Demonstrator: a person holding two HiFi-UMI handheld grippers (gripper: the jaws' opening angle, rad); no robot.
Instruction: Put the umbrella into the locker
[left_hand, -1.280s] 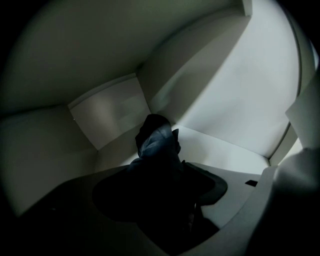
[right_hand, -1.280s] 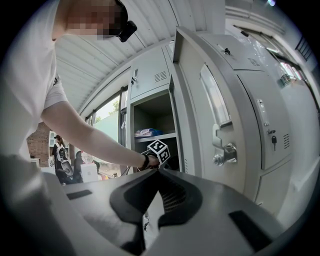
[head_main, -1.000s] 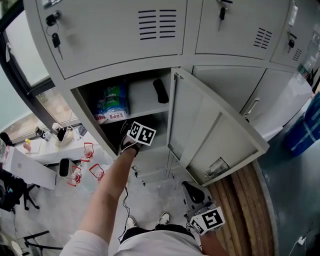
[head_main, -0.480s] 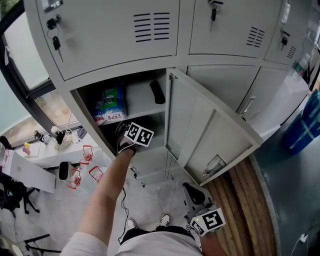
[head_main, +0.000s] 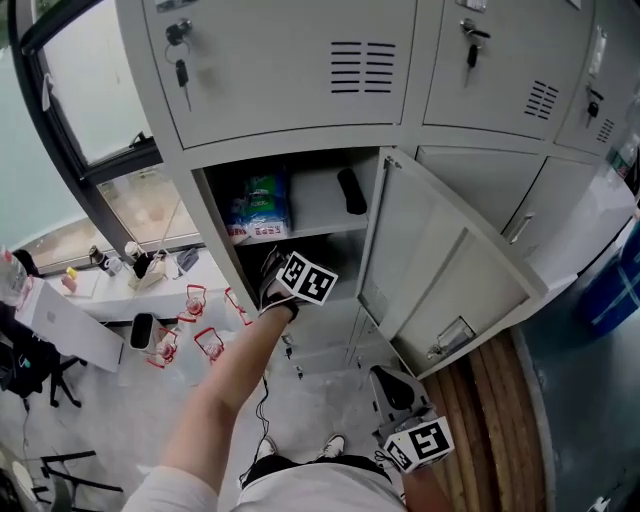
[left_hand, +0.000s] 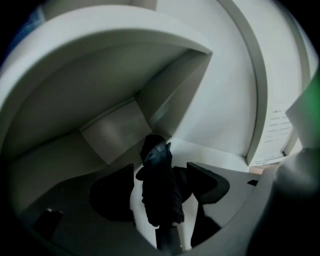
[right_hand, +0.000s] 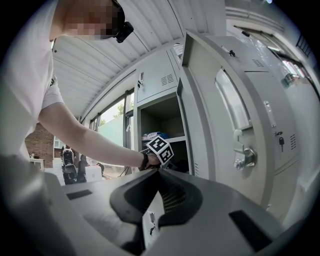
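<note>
The left gripper (left_hand: 161, 169) reaches into the locker (left_hand: 225, 100). Its fingers (left_hand: 112, 195) are spread and have just been opening. The black umbrella (left_hand: 159, 195) lies between them on the locker floor. The right gripper (right_hand: 159, 172) is outside, its fingers (right_hand: 175, 197) pressed together and empty.

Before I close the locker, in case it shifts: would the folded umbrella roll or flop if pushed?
Likely floppy: the umbrella shows loose, bunched black fabric. Being long and rounded, it may roll slightly, though those folds probably stop it.
</note>
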